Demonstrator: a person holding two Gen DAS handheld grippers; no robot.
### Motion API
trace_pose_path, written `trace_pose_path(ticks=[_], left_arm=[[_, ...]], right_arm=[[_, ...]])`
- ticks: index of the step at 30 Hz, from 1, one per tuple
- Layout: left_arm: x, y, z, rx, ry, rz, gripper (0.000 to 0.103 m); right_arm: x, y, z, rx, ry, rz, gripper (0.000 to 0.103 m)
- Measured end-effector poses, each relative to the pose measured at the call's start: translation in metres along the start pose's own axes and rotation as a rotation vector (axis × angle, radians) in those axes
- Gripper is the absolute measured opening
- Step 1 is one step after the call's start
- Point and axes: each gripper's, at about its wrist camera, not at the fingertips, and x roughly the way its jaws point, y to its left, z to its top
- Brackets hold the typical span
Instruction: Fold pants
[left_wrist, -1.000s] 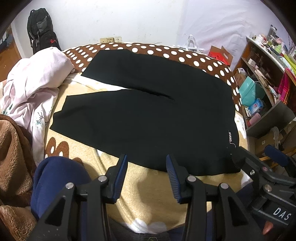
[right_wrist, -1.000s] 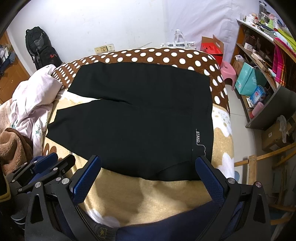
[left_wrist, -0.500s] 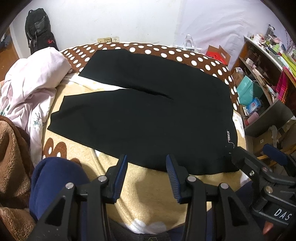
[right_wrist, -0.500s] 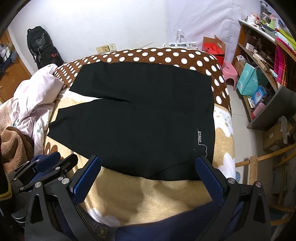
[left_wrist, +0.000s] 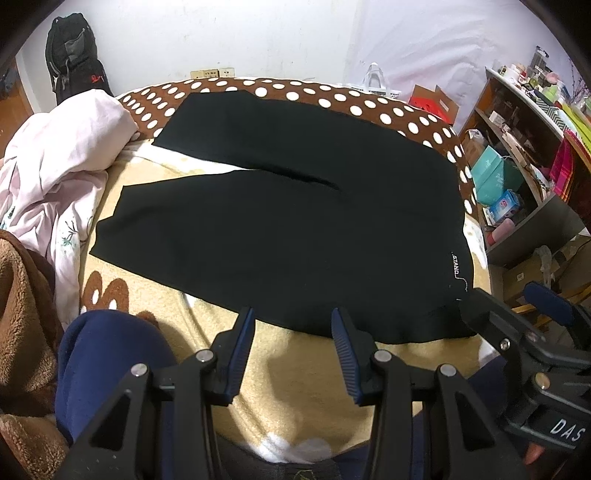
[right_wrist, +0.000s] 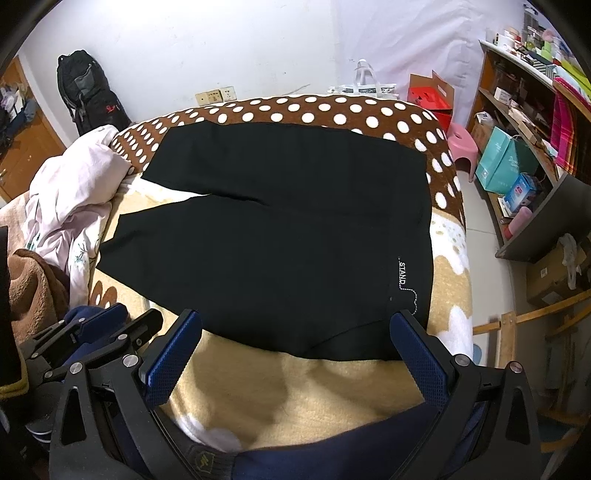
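Pants: we see black pants (left_wrist: 280, 229) of smooth matte cloth, spread flat and unfolded on the bed, the two legs reaching to the left with a narrow wedge of blanket between them.
Pants detail: near the waist, on the right, small white letters read "STAND" (right_wrist: 402, 272) with a dotted white line below.
Waist edge: the near hem curves slightly and lies just beyond our fingertips.
Bed cover: a fuzzy tan blanket (left_wrist: 303, 391) with white patches, and at the far side a brown band with white dots (right_wrist: 332, 110).
Bedding at left: a crumpled pale pink quilt (left_wrist: 62, 162) and a brown fleece throw (left_wrist: 22, 314).
Left hand-held gripper (left_wrist: 291, 332): black frame, blue ribbed pads, jaws apart with nothing between them, above bare blanket just short of the pants.
Right hand-held gripper (right_wrist: 295, 339): blue cross-hatched pads, jaws spread wide, nothing held, the pads over the near edge of the pants.
Our clothing: navy fabric (left_wrist: 99, 362) shows at the bottom of both views.
Shelf: open wooden shelves (right_wrist: 524, 110) at right crowded with small boxes; we cannot tell the contents.
Bags: teal paper bags (right_wrist: 502, 162) on the floor, a red box (right_wrist: 428, 96), a black backpack (right_wrist: 88, 92) against the wall.
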Motion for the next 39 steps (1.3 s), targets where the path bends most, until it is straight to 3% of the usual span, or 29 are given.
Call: trace_pose_path(ticks=[39], left_arm=[[0.0057,-0.0017,0.0,0.001,-0.004,0.001,0.046]], right_arm=[[0.0067,0.0038,0.0025,-0.021,0.001,0.017,0.102]])
